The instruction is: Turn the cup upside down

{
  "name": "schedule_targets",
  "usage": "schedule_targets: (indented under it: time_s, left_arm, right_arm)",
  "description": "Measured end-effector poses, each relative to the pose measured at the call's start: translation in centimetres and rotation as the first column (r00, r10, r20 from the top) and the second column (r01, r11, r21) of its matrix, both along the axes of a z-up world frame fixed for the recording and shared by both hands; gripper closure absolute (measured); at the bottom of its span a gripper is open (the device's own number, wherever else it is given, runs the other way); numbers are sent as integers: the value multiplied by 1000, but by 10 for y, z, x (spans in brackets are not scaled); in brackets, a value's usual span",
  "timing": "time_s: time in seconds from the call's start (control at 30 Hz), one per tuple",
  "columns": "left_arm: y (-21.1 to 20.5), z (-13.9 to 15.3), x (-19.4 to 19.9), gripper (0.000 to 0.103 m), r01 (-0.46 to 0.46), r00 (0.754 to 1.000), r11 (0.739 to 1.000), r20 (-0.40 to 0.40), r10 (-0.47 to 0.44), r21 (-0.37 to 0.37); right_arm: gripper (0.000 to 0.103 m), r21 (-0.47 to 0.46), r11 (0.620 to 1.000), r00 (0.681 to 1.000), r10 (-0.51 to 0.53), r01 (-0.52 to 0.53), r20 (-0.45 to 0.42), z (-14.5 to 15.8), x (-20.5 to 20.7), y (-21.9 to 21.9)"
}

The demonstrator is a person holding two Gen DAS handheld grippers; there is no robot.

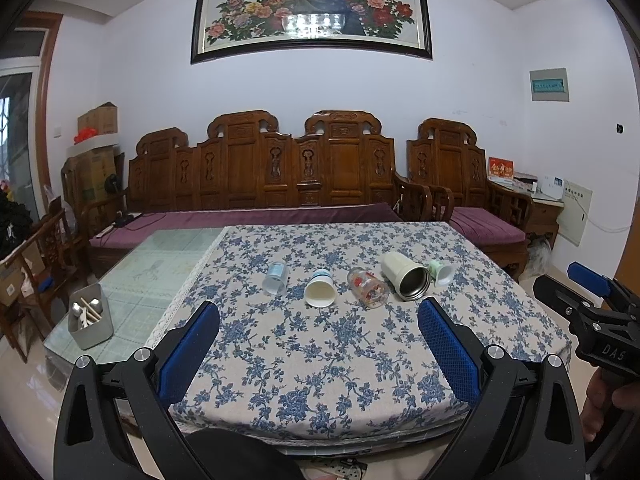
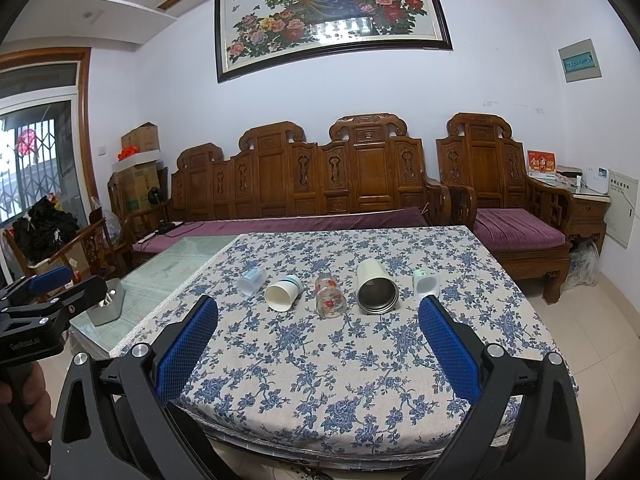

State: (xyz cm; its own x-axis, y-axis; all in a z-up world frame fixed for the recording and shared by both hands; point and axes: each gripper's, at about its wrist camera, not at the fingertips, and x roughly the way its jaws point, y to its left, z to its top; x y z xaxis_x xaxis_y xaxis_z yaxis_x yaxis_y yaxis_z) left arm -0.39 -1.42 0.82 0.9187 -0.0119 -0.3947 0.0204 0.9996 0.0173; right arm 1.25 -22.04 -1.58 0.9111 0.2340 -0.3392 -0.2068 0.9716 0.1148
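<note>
Several cups lie on their sides in a row on the floral tablecloth (image 1: pixel 320 360), mouths toward me: a clear plastic cup (image 1: pixel 276 278), a white paper cup (image 1: pixel 320 290), a glass with red flowers (image 1: pixel 368 287), a cream steel tumbler (image 1: pixel 405 276) and a small pale green cup (image 1: pixel 442 273). The right wrist view shows the same row: clear cup (image 2: pixel 252 279), paper cup (image 2: pixel 283 293), flowered glass (image 2: pixel 330 295), tumbler (image 2: pixel 376 288), green cup (image 2: pixel 426 285). My left gripper (image 1: pixel 318 312) is open and empty, short of the row. My right gripper (image 2: pixel 318 312) is open and empty too.
A grey cutlery caddy (image 1: pixel 90 316) stands on the bare glass tabletop (image 1: pixel 160 256) to the left of the cloth. A carved wooden sofa (image 1: pixel 260 176) with purple cushions runs behind the table, an armchair (image 1: pixel 472 184) to its right. The right gripper's body (image 1: pixel 600 320) shows at the right edge.
</note>
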Motion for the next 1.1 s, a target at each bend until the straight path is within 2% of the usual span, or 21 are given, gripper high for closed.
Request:
schedule_targets:
  time_s: [0.47, 0.63, 0.9, 1.1]
  left_arm:
    - [-2, -1, -1, 8, 2, 1000, 1000, -8, -2, 0]
    - [4, -8, 8, 8, 17, 999, 1000, -44, -17, -11]
    - [13, -25, 53, 8, 49, 987, 998, -152, -45, 27]
    - [25, -41, 105, 8, 55, 973, 998, -228, -46, 33]
  right_arm:
    - [3, 1, 1000, 1000, -3, 3, -5, -2, 1, 0]
    - [3, 4, 1000, 1000, 4, -4, -26, -8, 6, 1]
    - [4, 8, 998, 994, 61, -60, -89, -34, 51, 4]
    - [8, -2, 993, 981, 119, -120, -153, -55, 107, 20]
